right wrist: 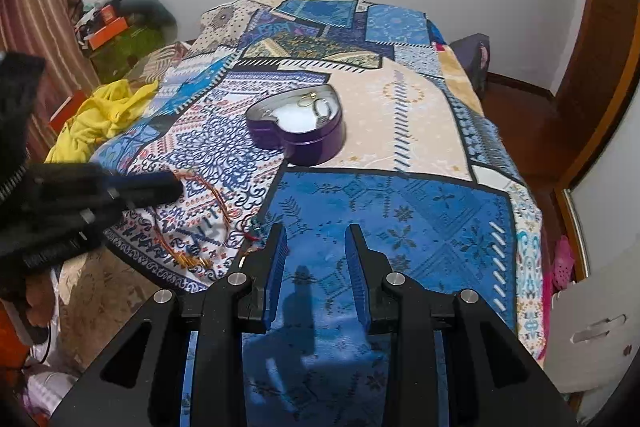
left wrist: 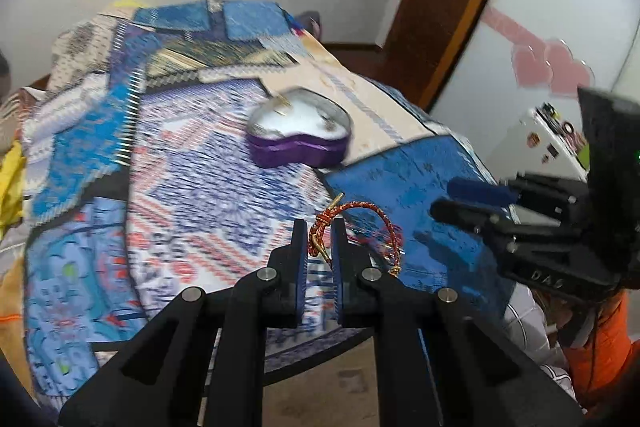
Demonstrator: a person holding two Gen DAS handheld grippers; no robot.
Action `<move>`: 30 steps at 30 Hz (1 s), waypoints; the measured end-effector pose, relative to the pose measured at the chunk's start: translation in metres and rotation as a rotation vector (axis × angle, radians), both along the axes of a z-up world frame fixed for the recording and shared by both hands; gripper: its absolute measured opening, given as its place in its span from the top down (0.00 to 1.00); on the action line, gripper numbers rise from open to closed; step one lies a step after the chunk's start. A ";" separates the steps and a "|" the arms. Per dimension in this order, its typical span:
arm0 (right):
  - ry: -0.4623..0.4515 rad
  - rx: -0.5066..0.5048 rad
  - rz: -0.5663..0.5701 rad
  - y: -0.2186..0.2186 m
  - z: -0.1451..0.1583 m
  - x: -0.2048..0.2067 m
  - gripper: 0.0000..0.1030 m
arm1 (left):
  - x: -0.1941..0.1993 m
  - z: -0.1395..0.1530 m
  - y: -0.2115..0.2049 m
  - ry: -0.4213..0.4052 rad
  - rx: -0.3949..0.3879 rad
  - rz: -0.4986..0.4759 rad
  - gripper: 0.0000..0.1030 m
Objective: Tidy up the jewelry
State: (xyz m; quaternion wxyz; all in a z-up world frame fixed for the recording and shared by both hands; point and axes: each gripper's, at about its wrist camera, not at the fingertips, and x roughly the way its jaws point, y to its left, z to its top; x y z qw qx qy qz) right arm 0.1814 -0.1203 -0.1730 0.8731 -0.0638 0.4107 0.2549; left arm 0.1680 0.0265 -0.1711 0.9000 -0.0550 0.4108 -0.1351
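One red-and-gold cord bracelet is under handling: the left gripper is clenched on its knotted end, gold clasp showing between the blue pads, and the loop hangs free to the right of the fingers, above the near edge of the patterned bedspread. The destination, in my judgement, is the purple heart-shaped tin, which stands open toward the middle of the bedspread, well apart from the bracelet, with white lining and a few small gold pieces inside. The right gripper hovers over the blue patch at the near edge, its jaws parted with nothing between them. Risks noted: the grip takes only the knot, so the cord could slip from the pads during a carry; the dangling loop could catch on the tin's rim and drag or tip it, the tin resting on soft bedding; an early release would drop the bracelet onto the busy pattern, where it is hard to spot. Visibility limits: the left wrist view is smeared by motion, so the tin's contents cannot be identified there. In the right wrist view the bracelet reads only as faint streaks. Thin strands lying near the left corner of the bedspread's near edge cannot be resolved. The person shows only as an orange sleeve.
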 end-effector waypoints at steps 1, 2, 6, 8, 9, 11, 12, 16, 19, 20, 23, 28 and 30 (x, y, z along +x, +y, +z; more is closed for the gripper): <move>0.003 -0.001 0.007 0.003 -0.001 0.001 0.73 | -0.001 0.003 0.005 -0.010 0.008 0.015 0.91; 0.006 0.000 0.016 0.005 -0.003 0.002 0.73 | -0.003 0.005 0.010 -0.019 0.022 0.031 0.91; 0.016 -0.013 0.051 0.019 -0.008 0.011 0.73 | -0.004 0.003 0.023 -0.022 0.034 0.065 0.91; 0.038 -0.030 0.072 0.026 -0.013 0.017 0.74 | -0.003 -0.002 0.030 -0.008 0.025 0.081 0.91; 0.048 -0.038 0.084 0.030 -0.016 0.019 0.74 | -0.002 -0.004 0.032 -0.001 0.021 0.085 0.91; 0.073 -0.054 0.117 0.038 -0.023 0.024 0.74 | 0.001 -0.010 0.036 0.016 0.012 0.091 0.91; 0.080 -0.062 0.129 0.041 -0.025 0.026 0.74 | 0.002 -0.012 0.037 0.022 0.010 0.092 0.91; 0.070 -0.125 0.177 0.051 -0.030 0.027 0.74 | 0.002 -0.018 0.038 0.033 0.008 0.087 0.91; 0.077 -0.138 0.198 0.053 -0.032 0.031 0.74 | 0.003 -0.020 0.037 0.030 0.010 0.081 0.91; 0.072 -0.143 0.203 0.053 -0.032 0.031 0.75 | 0.003 -0.019 0.036 0.028 0.011 0.080 0.91; 0.046 -0.166 0.224 0.057 -0.033 0.027 0.92 | 0.005 -0.017 0.035 0.024 0.010 0.079 0.91; 0.008 -0.137 0.172 0.052 -0.024 0.026 0.93 | 0.005 -0.012 0.034 0.014 0.017 0.080 0.91; -0.008 -0.114 0.152 0.046 -0.016 0.026 0.93 | 0.004 -0.009 0.033 0.008 0.021 0.081 0.91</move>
